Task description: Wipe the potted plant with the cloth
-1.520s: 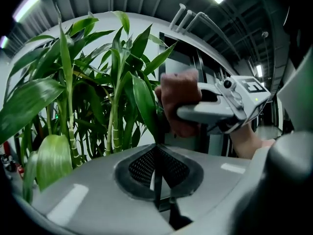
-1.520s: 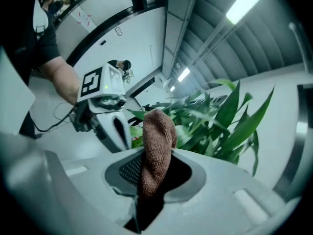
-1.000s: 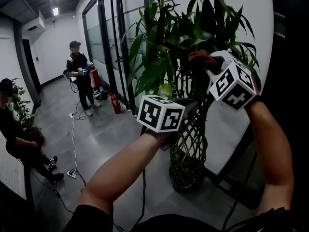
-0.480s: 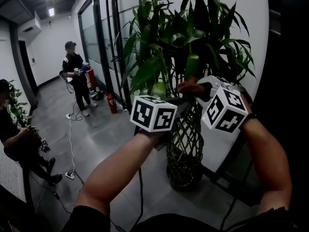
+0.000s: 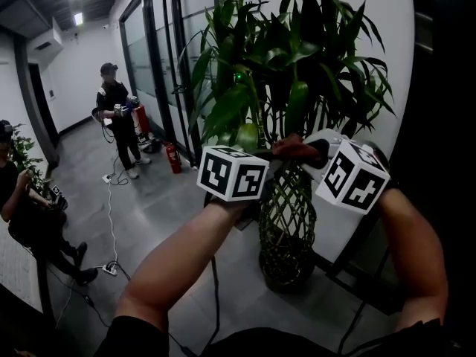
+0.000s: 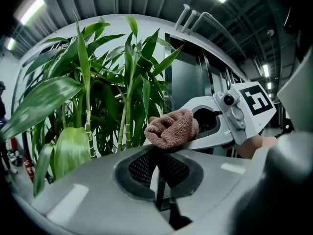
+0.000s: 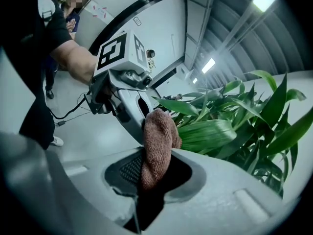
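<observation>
A tall potted plant with long green leaves and woven lattice stems stands against the white wall. My right gripper is shut on a brown cloth, which bulges from its jaws. The cloth sits just over the tip of my left gripper, whose jaws are shut. The left gripper points into the lower foliage. A broad leaf runs out from behind the cloth. The cloth hides whether the left jaws pinch a leaf.
A standing person and a seated person are on the left. Cables trail over the grey floor. Red fire extinguishers stand by the glass wall. A dark frame borders the plant on the right.
The right gripper with the cloth has come down from the upper leaves to sit beside the left gripper's tip. The left gripper has barely moved.
</observation>
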{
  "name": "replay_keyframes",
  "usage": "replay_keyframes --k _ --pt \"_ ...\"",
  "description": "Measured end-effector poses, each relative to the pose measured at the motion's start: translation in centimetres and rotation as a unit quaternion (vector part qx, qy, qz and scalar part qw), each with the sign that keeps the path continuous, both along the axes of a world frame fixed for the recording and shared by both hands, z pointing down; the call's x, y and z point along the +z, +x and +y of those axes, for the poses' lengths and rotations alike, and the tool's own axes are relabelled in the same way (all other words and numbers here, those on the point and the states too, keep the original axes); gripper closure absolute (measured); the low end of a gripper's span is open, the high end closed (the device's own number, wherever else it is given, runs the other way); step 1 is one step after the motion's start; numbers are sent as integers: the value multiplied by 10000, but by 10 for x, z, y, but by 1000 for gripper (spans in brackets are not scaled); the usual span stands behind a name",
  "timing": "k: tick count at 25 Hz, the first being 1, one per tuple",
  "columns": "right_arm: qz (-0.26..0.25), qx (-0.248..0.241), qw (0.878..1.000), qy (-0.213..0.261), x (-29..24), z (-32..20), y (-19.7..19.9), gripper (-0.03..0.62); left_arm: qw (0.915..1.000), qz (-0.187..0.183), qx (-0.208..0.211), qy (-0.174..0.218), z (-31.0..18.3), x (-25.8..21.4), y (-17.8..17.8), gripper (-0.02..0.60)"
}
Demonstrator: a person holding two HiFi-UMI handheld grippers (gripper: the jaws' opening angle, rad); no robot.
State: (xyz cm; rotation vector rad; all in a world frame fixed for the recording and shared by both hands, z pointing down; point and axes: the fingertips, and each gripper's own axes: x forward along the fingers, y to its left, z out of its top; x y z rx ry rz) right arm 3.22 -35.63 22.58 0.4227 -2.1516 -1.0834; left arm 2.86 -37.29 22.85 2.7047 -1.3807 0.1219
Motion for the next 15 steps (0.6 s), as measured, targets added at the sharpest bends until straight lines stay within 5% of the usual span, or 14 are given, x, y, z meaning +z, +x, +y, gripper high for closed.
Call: replay_keyframes --k 8,15 --pt "-1113 747 9801 1467 -117 -26 22 525 10000 -33 3 30 2 -3 1 565" --pt "-1062 967 9748 1709 -131 -67 3 525 9999 -49 -83 96 2 -8 2 565"
